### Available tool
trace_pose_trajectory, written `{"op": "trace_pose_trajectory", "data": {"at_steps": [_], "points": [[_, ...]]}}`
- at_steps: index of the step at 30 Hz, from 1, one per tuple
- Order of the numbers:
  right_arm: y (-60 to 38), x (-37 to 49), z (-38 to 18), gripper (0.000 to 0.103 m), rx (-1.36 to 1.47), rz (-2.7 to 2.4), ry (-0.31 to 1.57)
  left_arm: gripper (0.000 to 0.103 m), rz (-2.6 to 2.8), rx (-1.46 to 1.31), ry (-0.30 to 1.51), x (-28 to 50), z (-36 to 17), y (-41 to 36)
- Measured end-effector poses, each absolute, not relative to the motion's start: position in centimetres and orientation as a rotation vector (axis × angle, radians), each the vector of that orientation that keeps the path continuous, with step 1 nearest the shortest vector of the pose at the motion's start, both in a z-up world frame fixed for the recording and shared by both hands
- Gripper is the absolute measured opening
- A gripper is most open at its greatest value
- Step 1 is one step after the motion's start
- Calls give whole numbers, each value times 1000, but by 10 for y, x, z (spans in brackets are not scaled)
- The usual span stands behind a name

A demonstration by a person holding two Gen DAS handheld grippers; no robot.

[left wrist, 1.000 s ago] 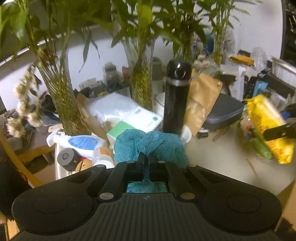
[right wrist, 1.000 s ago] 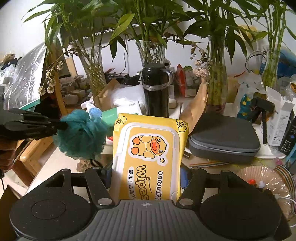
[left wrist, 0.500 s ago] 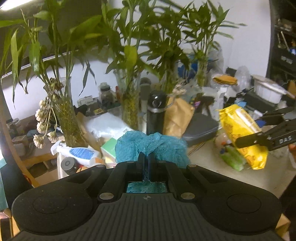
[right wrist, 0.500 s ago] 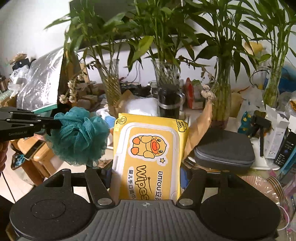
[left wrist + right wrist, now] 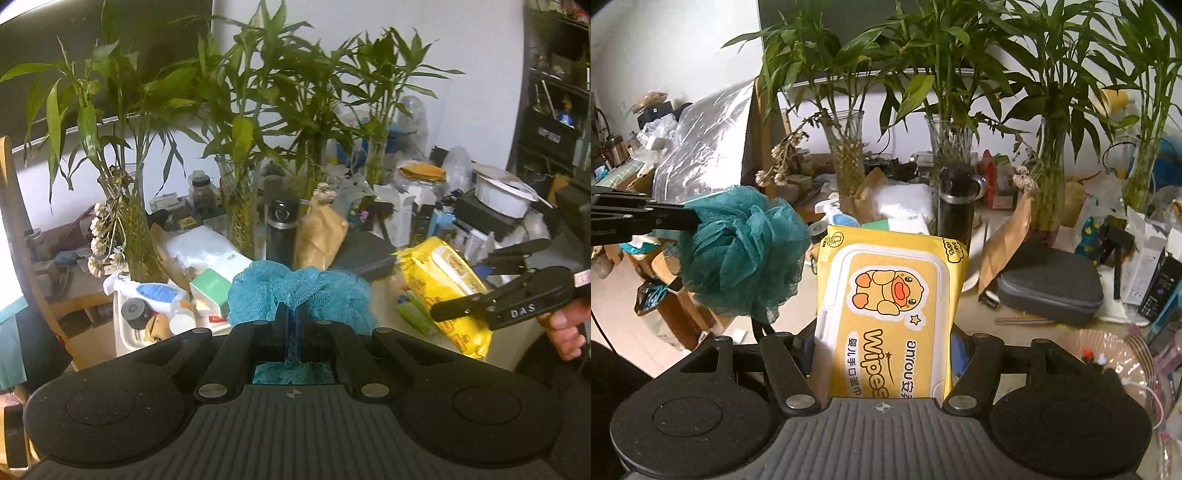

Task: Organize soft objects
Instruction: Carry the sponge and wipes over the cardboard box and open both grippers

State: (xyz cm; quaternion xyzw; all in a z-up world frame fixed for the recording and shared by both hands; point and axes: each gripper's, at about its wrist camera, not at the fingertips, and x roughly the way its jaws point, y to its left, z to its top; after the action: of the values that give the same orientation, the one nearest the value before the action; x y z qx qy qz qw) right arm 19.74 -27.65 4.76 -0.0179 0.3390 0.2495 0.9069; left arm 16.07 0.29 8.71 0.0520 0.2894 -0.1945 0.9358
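Yellow baby wipes pack [image 5: 890, 314] shows its duck print only in the right wrist view, clamped by the right gripper [image 5: 886, 354]; the left gripper [image 5: 291, 325] pinches a teal bath pouf [image 5: 295, 291] level above the cluttered table [image 5: 384, 295].

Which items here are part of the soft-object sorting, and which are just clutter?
In the job:
- teal mesh bath pouf, clamped in the left gripper
- yellow baby wipes pack, clamped in the right gripper

Lying about:
- black flask
- grey zip case
- brown paper bag
- spray bottle
- bamboo vases
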Motion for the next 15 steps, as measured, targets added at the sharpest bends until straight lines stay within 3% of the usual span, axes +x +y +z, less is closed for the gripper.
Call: {"op": "trace_pose_trajectory", "data": {"at_steps": [15], "points": [[-272,163,46,67,-55,532,704,3,-476,127,668,111,52,-8]]}}
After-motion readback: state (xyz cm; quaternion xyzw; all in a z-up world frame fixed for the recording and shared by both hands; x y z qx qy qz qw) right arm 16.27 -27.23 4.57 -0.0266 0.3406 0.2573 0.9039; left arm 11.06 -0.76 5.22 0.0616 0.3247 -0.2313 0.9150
